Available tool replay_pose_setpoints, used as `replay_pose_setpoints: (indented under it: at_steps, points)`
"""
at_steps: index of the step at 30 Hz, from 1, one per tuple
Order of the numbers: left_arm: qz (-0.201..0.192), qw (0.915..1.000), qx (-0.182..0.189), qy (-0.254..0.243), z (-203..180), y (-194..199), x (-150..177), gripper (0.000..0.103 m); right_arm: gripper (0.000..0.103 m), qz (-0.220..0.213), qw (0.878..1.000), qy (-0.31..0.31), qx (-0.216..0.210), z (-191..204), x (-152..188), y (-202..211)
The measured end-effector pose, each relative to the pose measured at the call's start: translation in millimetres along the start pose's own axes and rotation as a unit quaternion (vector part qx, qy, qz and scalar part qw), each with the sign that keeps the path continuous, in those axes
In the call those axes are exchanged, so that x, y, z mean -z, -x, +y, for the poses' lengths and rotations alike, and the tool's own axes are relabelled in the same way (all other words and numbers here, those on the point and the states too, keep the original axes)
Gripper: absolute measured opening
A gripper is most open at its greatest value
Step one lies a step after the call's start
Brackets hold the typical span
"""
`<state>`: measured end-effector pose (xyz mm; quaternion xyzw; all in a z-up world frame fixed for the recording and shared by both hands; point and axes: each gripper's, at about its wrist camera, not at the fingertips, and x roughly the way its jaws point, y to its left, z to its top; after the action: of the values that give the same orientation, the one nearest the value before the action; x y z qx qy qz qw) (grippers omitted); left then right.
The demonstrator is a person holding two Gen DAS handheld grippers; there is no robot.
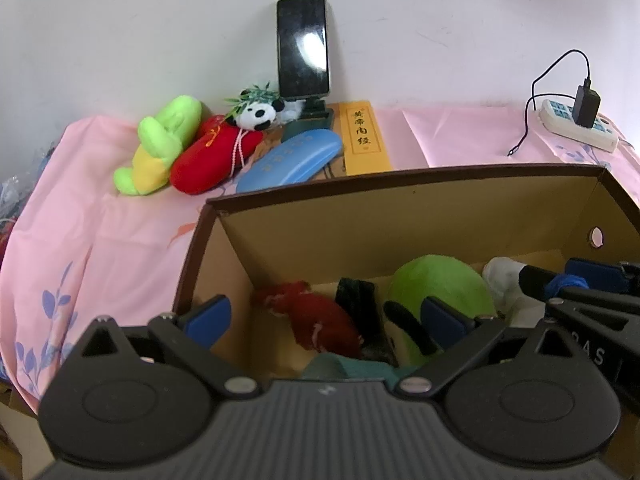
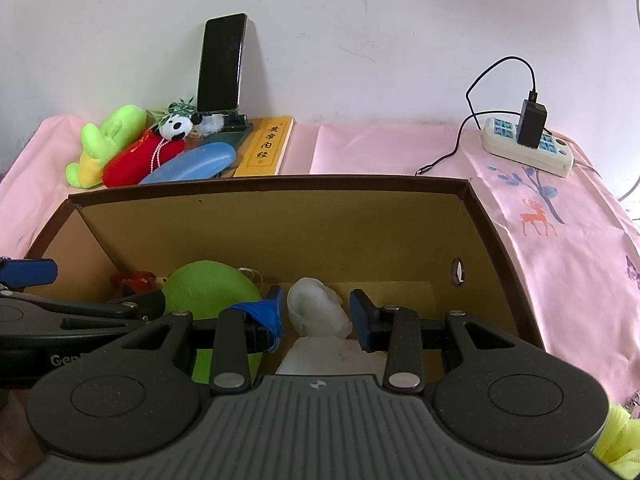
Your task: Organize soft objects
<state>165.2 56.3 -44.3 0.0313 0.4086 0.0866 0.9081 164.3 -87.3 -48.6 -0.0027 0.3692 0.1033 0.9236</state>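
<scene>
Hovering over an open brown cardboard box (image 1: 408, 184) w/ tan inside walls, both grippers point down into it. Left gripper (image 1: 328, 316) has its blue-padded fingers spread wide, nothing between them; below it lie a dark red fuzzy soft toy (image 1: 320, 320), a black fabric piece (image 1: 360, 300) and a big round lime-green plush (image 1: 440, 284). Right gripper (image 2: 318, 314) is also apart, at a narrower gap, w/ a white soft plush lump (image 2: 316, 312) sitting between the pads; can't tell if either pad touches it. A bit of blue yarn-like fibre (image 2: 264, 312) clings at its left fingertip. In the right wrist view the lime-green plush (image 2: 208, 288) is just left of the white lump, inside the same box (image 2: 280, 184).

Behind the box, on the pink floral cloth (image 2: 380, 144), more soft toys are piled near the wall: a light-green and yellow plush (image 1: 160, 140), a red stuffed pouch w/ white beads (image 1: 212, 156) and a small panda plush w/ green leaves (image 1: 256, 114) atop it. Beside them: a blue oval glasses case (image 1: 288, 160), a yellow book w/ Chinese characters (image 1: 362, 136), and a black phone upright on a dark stand (image 1: 304, 46). Far right, a white power strip w/ black charger plugged in (image 2: 528, 142).
</scene>
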Motion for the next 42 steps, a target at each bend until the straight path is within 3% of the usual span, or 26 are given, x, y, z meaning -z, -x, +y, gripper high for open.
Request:
replay_pose_setpoints:
  at_steps: [42]
  points:
    - [-0.003,0.9999,-0.013,-0.011,-3.4,1.3,2.6,0.101,0.020,0.002,1.000,0.002,0.017,2.4,-1.5,-1.3]
